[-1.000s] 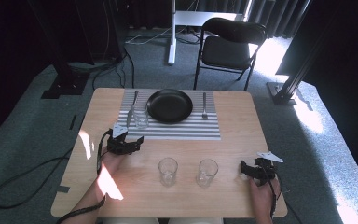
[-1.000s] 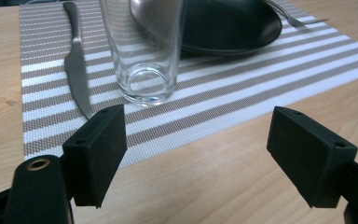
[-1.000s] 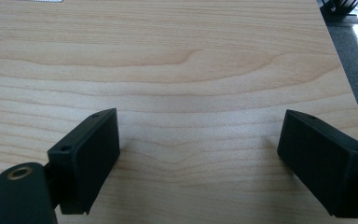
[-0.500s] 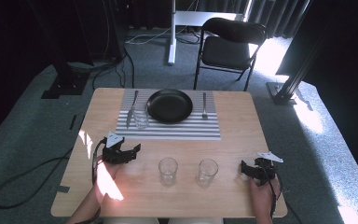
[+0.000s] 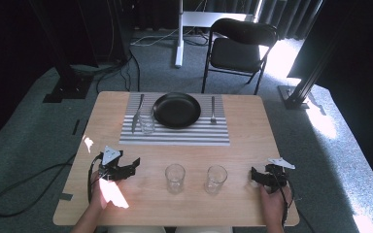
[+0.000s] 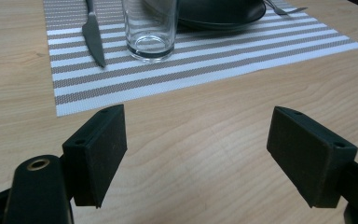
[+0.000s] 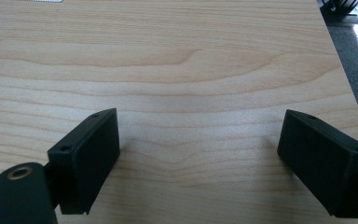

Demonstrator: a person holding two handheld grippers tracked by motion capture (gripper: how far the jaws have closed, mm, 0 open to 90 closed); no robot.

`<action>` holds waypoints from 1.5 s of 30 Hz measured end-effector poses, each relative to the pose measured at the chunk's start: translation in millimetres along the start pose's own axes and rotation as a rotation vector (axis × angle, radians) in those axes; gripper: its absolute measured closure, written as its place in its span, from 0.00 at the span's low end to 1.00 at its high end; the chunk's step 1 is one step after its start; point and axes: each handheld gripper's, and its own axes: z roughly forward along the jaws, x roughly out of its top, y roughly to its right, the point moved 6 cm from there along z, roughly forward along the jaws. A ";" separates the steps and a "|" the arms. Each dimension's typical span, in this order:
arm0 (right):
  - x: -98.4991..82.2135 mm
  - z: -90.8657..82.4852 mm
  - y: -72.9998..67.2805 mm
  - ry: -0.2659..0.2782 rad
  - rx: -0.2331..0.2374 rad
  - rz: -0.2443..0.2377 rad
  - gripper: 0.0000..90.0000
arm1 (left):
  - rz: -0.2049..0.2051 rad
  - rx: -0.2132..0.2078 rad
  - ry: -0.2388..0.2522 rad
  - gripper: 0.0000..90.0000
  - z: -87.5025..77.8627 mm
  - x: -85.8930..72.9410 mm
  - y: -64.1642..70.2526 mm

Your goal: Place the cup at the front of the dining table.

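Note:
A striped placemat (image 5: 175,135) at the table's far side carries a black plate (image 5: 177,109), with a knife (image 5: 137,112) to its left and a fork (image 5: 212,108) to its right. An empty glass (image 5: 146,124) stands on the mat beside the knife. Two more empty glasses (image 5: 175,177) (image 5: 216,179) stand on bare wood near the front. My left gripper (image 5: 132,166) lies left of them, open and holding nothing. In the left gripper view, the left gripper (image 6: 196,135) faces the mat's glass (image 6: 150,28) and the knife (image 6: 93,35). My right gripper (image 5: 255,175) rests right of the glasses, and the right gripper (image 7: 198,135) is open over bare wood.
The wooden table (image 5: 252,141) stands on grey carpet. A black folding chair (image 5: 238,43) stands beyond the far edge. A cable (image 5: 24,187) runs across the floor at the left. A bright sun patch (image 5: 111,193) falls by my left hand.
My left gripper has drawn back from near the placemat toward the table's near edge. The right gripper has not moved.

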 end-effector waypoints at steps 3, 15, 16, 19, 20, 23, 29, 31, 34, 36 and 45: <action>0.0 0.0 0.0 0.000 0.000 0.000 0.14 | -0.006 0.000 0.000 0.23 -3.1 -3.5 0.2; 0.0 -0.1 -0.2 -0.001 0.000 0.002 0.14 | -0.030 0.031 0.034 0.23 -30.1 -20.0 3.7; 0.0 -0.1 -0.2 -0.001 0.000 0.002 0.14 | -0.024 0.039 0.029 0.23 -31.2 -22.0 3.5; 0.0 -0.1 -0.1 -0.001 0.000 0.002 0.14 | -0.035 0.064 0.030 0.23 -34.4 -26.8 1.1; 0.0 -0.1 -0.1 -0.001 0.000 0.002 0.14 | -0.043 0.066 0.033 0.23 -35.5 -27.9 0.4; 0.0 -0.1 -0.1 -0.001 0.000 0.002 0.14 | -0.047 0.074 0.015 0.23 -37.6 -31.8 -1.0; 0.0 -0.1 -0.2 -0.001 0.000 0.002 0.14 | -0.045 0.118 0.013 0.23 -47.2 -38.0 -6.6; 0.0 -0.1 -0.1 -0.001 0.000 0.002 0.14 | -0.061 0.131 0.015 0.23 -51.9 -40.5 -11.0; 0.0 -0.1 -0.1 -0.001 0.000 0.002 0.14 | -0.068 0.150 0.003 0.23 -56.4 -44.5 -15.8; 0.0 -0.1 -0.1 -0.001 0.000 0.002 0.14 | -0.068 0.168 -0.002 0.23 -59.9 -46.7 -19.8; 0.0 -0.1 -0.2 -0.001 0.000 0.002 0.14 | -0.146 0.191 -0.035 0.23 -78.1 -63.0 -44.6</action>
